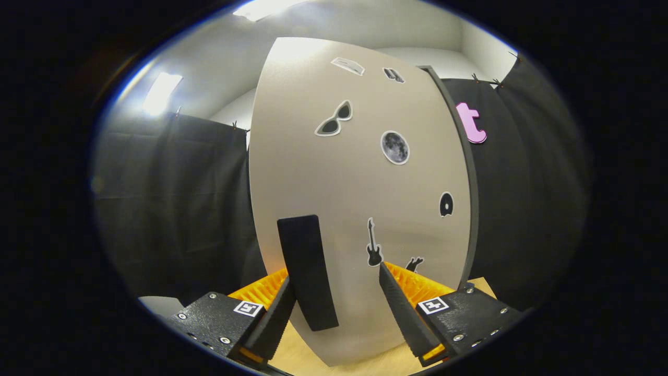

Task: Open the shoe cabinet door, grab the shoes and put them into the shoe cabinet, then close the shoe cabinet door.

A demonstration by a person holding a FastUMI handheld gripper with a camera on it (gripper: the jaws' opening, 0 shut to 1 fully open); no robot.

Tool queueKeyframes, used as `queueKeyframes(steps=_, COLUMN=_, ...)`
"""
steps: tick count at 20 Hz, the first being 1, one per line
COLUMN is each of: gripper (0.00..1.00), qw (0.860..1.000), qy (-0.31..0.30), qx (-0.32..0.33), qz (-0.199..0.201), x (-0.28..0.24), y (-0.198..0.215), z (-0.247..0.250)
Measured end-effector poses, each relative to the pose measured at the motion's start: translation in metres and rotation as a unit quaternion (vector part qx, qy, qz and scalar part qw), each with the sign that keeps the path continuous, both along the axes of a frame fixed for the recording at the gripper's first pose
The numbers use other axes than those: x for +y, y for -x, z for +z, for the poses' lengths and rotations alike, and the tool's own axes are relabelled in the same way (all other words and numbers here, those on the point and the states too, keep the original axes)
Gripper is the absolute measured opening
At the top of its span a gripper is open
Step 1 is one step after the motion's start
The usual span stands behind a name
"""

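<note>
The door of the shoe cabinet is seen in the middle of the frame, a flat beige panel standing upright on a pale wooden surface and dotted with small stickers: sunglasses, a moon and a guitar. A black upright handle is fixed near the door's lower left, just above the left finger. A dark frame edge is seen along the door's right side, so the hinges are judged to lie there and the handle side to be the free one.

The gripper is held open at the bottom of the frame, its two ribbed fingers spread wide with the lower part of the door between and just beyond them. Nothing is pressed by either finger; whether the left one touches the handle cannot be told.

The door is judged to be stiff and light, a thin rigid board that should swing easily and not bend. Its face looks smooth and offers no purchase, so hold is best taken on the handle, which looks matte and thick enough to be pinched across its width. No shoes are made out, and whether the door is fully shut cannot be told.
</note>
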State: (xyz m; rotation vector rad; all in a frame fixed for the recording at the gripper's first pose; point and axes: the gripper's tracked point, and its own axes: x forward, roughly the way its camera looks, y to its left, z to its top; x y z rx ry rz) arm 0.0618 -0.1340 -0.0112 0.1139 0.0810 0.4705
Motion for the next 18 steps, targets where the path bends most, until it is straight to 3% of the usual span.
queueKeyframes(steps=18, gripper=0.93, qw=0.999, qy=0.025, qx=0.009, qz=-0.039, x=0.009, y=-0.022, z=-0.003)
